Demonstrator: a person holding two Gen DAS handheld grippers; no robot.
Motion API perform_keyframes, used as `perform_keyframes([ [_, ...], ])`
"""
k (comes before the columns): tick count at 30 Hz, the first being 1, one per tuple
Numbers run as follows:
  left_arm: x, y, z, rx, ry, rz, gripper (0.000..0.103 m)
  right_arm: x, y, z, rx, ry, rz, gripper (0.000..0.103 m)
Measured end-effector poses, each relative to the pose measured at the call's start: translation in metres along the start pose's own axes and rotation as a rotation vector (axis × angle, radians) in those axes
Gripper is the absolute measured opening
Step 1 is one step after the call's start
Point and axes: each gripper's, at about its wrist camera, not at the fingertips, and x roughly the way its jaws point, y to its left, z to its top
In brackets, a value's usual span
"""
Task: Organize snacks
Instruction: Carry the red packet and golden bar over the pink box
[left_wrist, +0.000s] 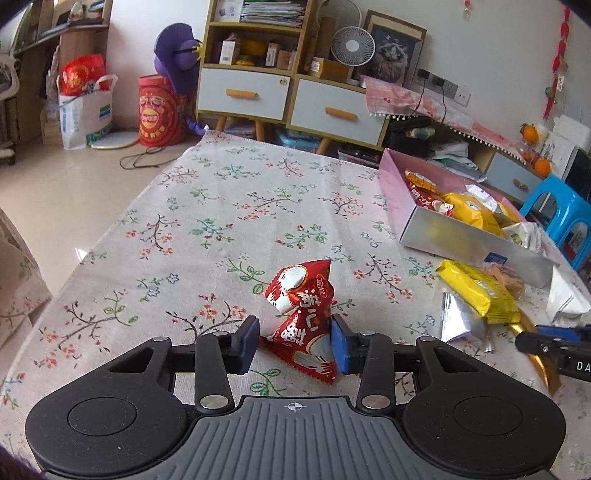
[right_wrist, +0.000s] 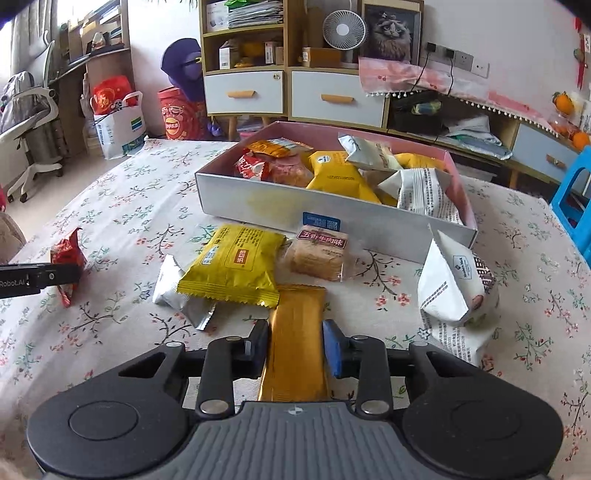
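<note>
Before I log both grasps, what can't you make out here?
- Gold packet, right wrist view: near end hidden under the right hand-held gripper.
- Silver pouch, same view: mostly covered by the yellow packet.
- Box, left wrist view: far corner cut off.

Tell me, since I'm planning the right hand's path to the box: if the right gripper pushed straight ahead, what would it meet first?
The right gripper, shut on the gold packet, would probably first nudge the yellow packet lying over the gold one's far end, then the biscuit pack, before the box. Depth is uncertain.
</note>
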Motion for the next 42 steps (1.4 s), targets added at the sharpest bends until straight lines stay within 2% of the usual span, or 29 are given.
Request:
perform_keyframes([
  [17,-0.005,0.000,0.007,-0.073,0.017,-0.067,0.037,-0.010,-0.031,0.004,0.291,0.091,0.157,0.019],
  [23,-0.009,-0.006,0.013,-0.073,0.002,-0.081,0.037,-0.020,-0.036,0.005,0.316,0.087,0.169,0.019],
  [33,-0.012,-0.033,0.027,-0.032,-0.051,-0.108,0.037,-0.040,-0.042,0.017,0.314,0.020,0.172,0.019],
  [42,-0.007,-0.061,0.037,0.003,-0.022,-0.120,0.037,-0.044,-0.048,0.036,0.319,-0.005,0.171,0.019],
])
